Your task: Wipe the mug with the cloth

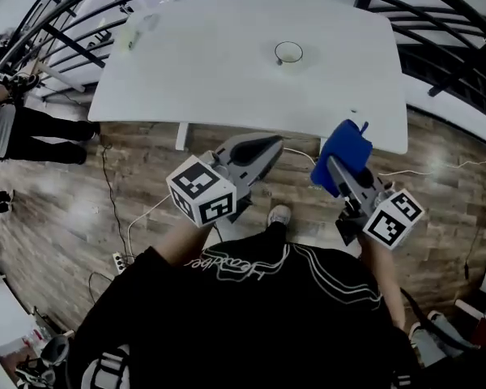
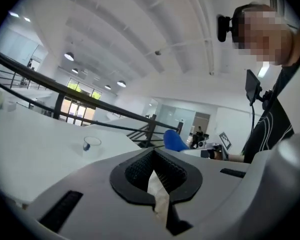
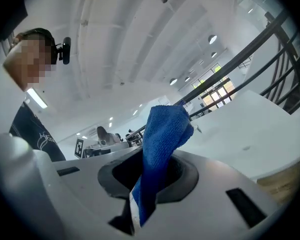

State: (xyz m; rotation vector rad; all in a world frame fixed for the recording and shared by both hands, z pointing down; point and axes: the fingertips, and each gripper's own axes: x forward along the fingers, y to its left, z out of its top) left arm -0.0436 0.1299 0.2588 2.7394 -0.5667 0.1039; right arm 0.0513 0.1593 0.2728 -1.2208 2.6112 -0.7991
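Observation:
A clear glass mug (image 1: 289, 53) stands on the white table (image 1: 227, 79), right of its middle and toward the far side. Both grippers hang short of the table's near edge, over the wood floor. My right gripper (image 1: 334, 164) is shut on a blue cloth (image 1: 345, 151), which bunches up past the jaws. In the right gripper view the blue cloth (image 3: 162, 144) rises out of the closed jaws. My left gripper (image 1: 275, 143) is shut with nothing in it. The left gripper view has the mug (image 2: 91, 144) far off at the left and the cloth (image 2: 176, 140) beyond the jaws.
Black railings (image 1: 73, 43) run along the table's left, far and right sides. A person (image 1: 16, 128) stands at the left. Cables and a power strip (image 1: 117, 262) lie on the wood floor. A small pale item (image 1: 138, 29) sits on the table's far left corner.

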